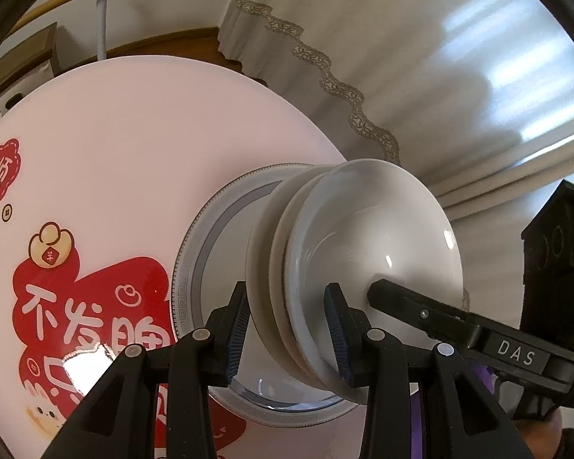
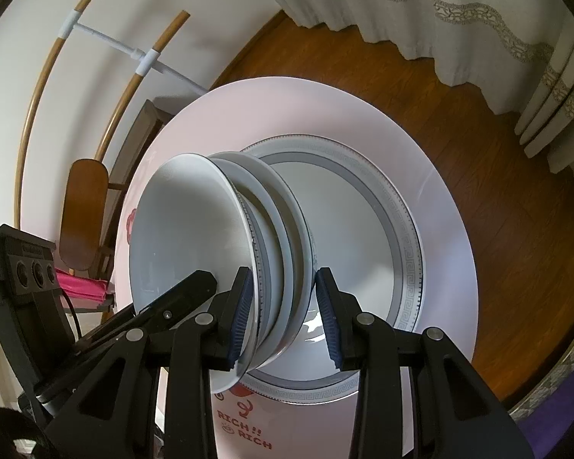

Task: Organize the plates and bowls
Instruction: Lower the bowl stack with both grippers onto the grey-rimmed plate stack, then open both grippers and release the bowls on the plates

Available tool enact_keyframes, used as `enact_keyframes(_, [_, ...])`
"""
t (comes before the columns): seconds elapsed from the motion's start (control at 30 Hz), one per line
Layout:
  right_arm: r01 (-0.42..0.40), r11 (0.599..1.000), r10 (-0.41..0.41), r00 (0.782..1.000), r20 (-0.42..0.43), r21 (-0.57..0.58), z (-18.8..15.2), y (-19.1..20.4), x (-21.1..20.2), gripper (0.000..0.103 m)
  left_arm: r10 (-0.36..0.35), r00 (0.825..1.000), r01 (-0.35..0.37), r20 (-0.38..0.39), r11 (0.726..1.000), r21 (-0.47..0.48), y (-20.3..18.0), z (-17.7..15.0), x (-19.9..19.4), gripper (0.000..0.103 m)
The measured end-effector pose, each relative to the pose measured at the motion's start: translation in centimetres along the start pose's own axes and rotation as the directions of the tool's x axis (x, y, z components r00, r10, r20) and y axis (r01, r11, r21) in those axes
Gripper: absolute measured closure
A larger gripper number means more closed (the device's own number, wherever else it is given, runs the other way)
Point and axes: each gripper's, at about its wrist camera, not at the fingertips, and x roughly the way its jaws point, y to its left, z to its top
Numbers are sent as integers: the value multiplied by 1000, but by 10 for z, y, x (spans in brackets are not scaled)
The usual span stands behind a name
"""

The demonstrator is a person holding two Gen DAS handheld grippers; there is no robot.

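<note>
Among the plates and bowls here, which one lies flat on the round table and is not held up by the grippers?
The large plate with the grey patterned rim. It rests flat on the table, while the stacked bowls stand tilted above it.

Soft daylight, fisheye warp, perhaps slight blur.

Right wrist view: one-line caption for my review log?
Right claw around nested white ceramic bowls above grey-rimmed plate.

Three stacked bowls [image 1: 363, 237], one patterned plate [image 2: 367, 252], one round table [image 2: 440, 176].
</note>
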Motion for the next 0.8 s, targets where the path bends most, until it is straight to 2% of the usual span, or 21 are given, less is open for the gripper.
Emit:
enact_keyframes(0.07, [2, 1000, -2, 1000, 8, 6, 0, 1, -1, 66, -8, 1000, 8, 6, 1000, 8, 5, -2, -3, 68])
enact_keyframes(0.17, [14, 1000, -14, 1000, 19, 14, 0, 3, -2, 65, 13, 999, -14, 49, 1000, 25, 9, -5, -12, 61])
enact_keyframes(0.23, [16, 1000, -16, 999, 37, 17, -1, 5, -7, 63, 21, 998, -22, 61, 999, 29, 13, -8, -17, 51])
enact_keyframes(0.27, [13, 1000, -14, 999, 45, 19, -2, 4, -9, 62, 17, 998, -18, 65, 1000, 23, 17, -10, -20, 51])
enact_keyframes(0.3, [16, 1000, -17, 998, 57, 22, -4, 5, -12, 60, 3, 998, -4, 70, 1000, 15, 21, -13, -24, 50])
enact_keyframes(0.33, [23, 1000, -24, 997, 67, 20, -7, 7, -16, 53, 1, 997, -2, 75, 1000, 10, 23, -15, -27, 47])
enact_keyframes(0.4, [30, 999, -32, 996, 88, 18, -13, 7, -23, 43, 3, 995, -3, 100, 1000, 6, 28, -23, -38, 46])
enact_keyframes(0.57, [18, 1000, -21, 992, 126, 23, -31, 6, -40, 41, -27, 988, 28, 150, 1000, -6, 36, -39, -60, 44])
enact_keyframes(0.7, [35, 999, -36, 986, 165, 8, -45, 12, -59, 38, -6, 982, 7, 191, 1000, -3, 44, -55, -81, 43])
enact_keyframes(0.8, [69, 997, -62, 980, 187, -31, -58, 24, -72, 31, 50, 971, -59, 232, 998, 31, 47, -74, -101, 38])
